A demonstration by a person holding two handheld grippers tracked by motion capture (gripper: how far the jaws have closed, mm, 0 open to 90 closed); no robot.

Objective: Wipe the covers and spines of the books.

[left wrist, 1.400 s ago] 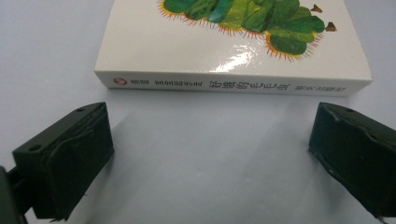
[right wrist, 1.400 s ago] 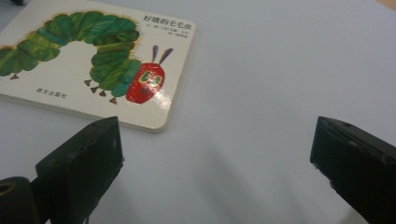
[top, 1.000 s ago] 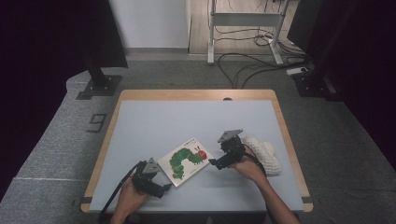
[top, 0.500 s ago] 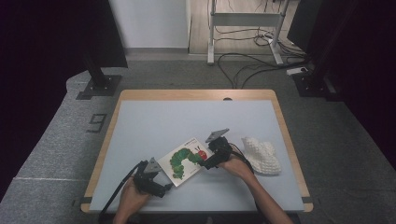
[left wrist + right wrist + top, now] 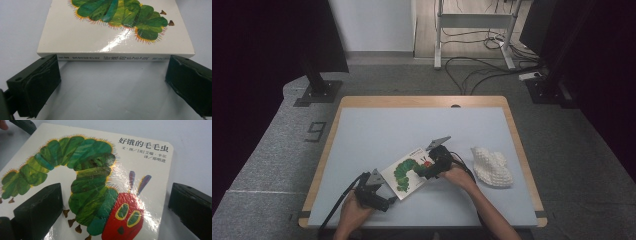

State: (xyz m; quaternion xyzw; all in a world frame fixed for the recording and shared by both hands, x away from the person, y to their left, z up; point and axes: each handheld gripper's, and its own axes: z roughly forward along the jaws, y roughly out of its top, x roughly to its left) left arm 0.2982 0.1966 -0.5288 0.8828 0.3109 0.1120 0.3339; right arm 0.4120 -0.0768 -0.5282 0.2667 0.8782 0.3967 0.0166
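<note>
Both grippers have their jaws spread wide, and neither one is gripping anything. The left gripper [image 5: 384, 199] sits low at the near edge of the table [image 5: 377, 125], its open jaws facing the spine edge of the picture book [image 5: 117, 37]. In the left gripper view the spine runs straight across between the two black pads, which stand just short of it at either end; I cannot tell whether they touch it.

The right gripper [image 5: 424, 170] hangs over the far end of the book [image 5: 408, 172]. In the right gripper view one jaw is over the cover, beside the caterpillar's green body, and the other is off the book's edge, over bare table. The red face and the printed title lie between them.

The book lies flat, cover up, near the front middle of the table. Its long axis runs diagonally, from the near left corner by the left gripper up towards the right one, head end farthest away.

A white knitted cloth [image 5: 492, 166] lies just to the right of the right hand [image 5: 458, 176], apart from the book.
</note>
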